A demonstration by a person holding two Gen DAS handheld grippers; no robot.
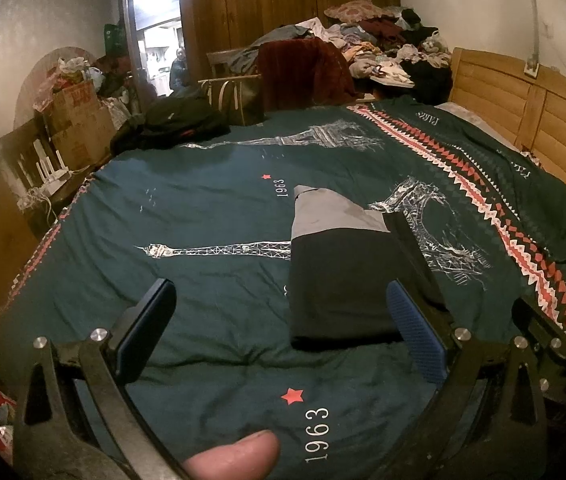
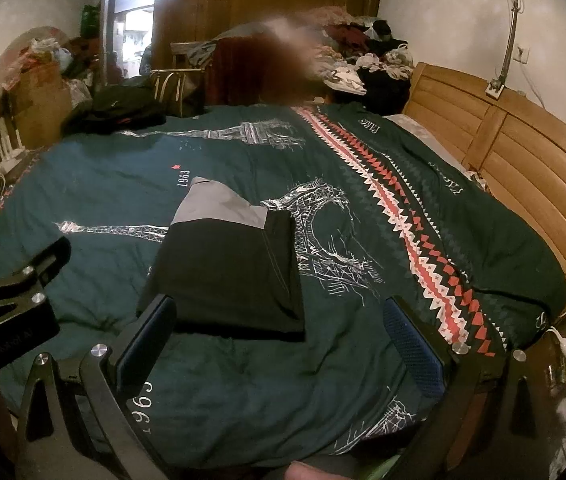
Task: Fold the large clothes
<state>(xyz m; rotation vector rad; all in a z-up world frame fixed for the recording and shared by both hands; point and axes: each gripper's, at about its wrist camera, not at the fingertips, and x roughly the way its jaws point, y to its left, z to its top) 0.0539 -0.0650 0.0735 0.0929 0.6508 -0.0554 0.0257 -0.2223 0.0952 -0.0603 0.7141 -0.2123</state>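
Note:
A folded black and grey garment lies flat in the middle of the bed, on the dark teal quilt printed with towers and "1963". My left gripper hovers open just short of the garment's near edge, nothing between its fingers; its right finger overlaps the garment's near right corner. My right gripper is open too, straddling the garment's near edge from the right side, empty. The left gripper's frame shows at the left edge of the right wrist view.
A wooden headboard runs along the right. A heap of loose clothes and a dark bundle sit at the far end. Boxes and bags crowd the left wall beside an open doorway.

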